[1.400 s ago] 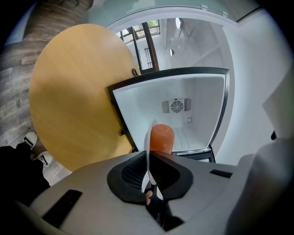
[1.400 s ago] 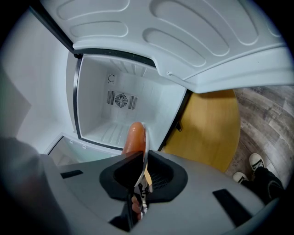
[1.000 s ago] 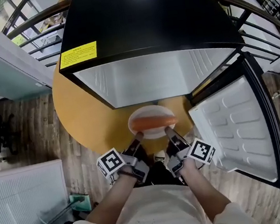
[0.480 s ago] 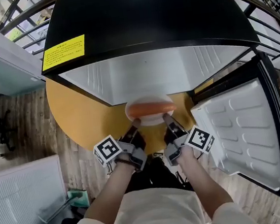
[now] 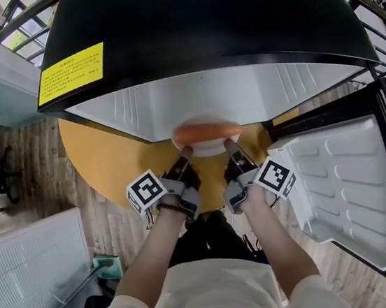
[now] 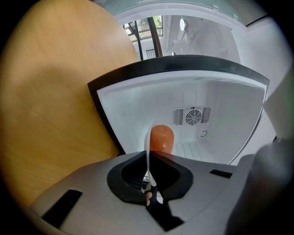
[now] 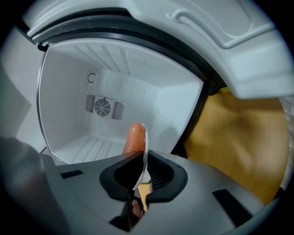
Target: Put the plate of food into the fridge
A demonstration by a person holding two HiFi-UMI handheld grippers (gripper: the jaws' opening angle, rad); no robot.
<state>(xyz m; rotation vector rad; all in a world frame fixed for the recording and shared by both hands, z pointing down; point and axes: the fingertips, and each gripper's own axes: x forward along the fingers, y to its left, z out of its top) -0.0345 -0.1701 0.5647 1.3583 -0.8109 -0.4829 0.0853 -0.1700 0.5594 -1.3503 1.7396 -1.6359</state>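
We face the open fridge [image 5: 200, 103] at twelve o'clock, door [image 5: 338, 187] swung out at four. At its mouth, over the table [image 5: 109, 161], we hold the plate [image 5: 210, 148] carrying orange food [image 5: 206, 131]. The left gripper [image 5: 186, 152] and right gripper [image 5: 228, 146] are each clamped tight on its near rim.

Glossy black fridge [image 5: 197, 22] with smooth white plastic lining [image 5: 207, 102]. Round surface [image 5: 115, 153] of matt honey-coloured wood. Thin, glossy white plate [image 5: 209, 146] carrying shiny, smooth orange food [image 5: 204, 131]. Floor [image 5: 26, 147] of dull wooden planks.
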